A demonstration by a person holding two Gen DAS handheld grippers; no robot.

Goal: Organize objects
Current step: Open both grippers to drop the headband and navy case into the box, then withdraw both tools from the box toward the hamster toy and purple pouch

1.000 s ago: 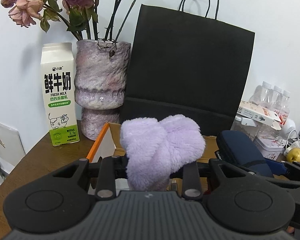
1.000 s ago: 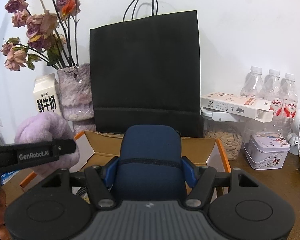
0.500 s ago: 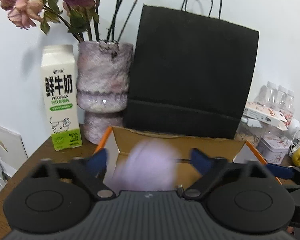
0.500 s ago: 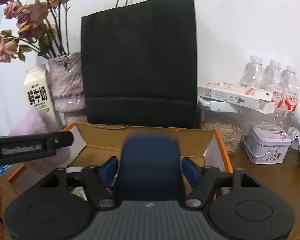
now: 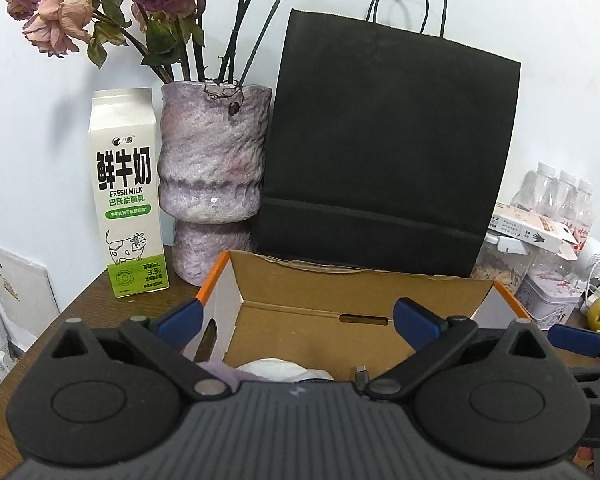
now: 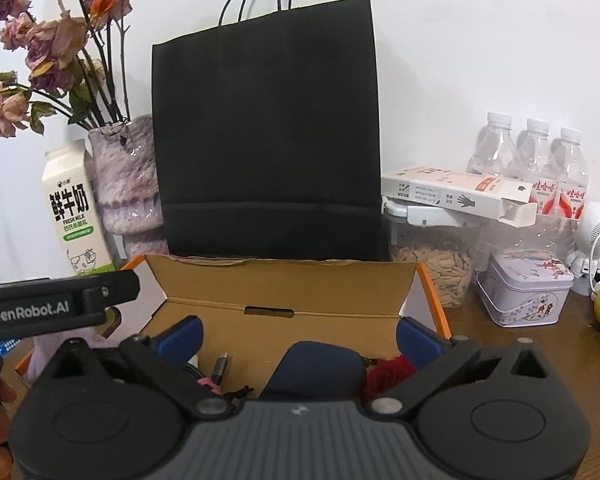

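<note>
Scene: While both tools are held above the open cardboard box, nothing is gripped by either.
Left gripper: its blue-padded jaws are spread wide, with only the box interior framed between them; nothing is touched by the pads.
Right gripper: its jaws have just been opening and are now spread wide; the navy pouch is seen low between them, apart from both pads.
Navy pouch: it is laid inside the box, towards the near right, with a red fluffy item just beside it on the right.
Purple plush: only a sliver is seen in the left wrist view, down in the near left of the box, beside a white cloth-like item.
Cable: a plug end is seen on the box floor, left of the pouch.
Box: its back flap is raised, and orange edging is shown on the side flaps.
Behind the box: a black paper bag is stood against the wall, with a purple vase of dried roses and a milk carton to its left.
Right side of table: a jar of seeds, a patterned tin and water bottles are grouped together.
</note>
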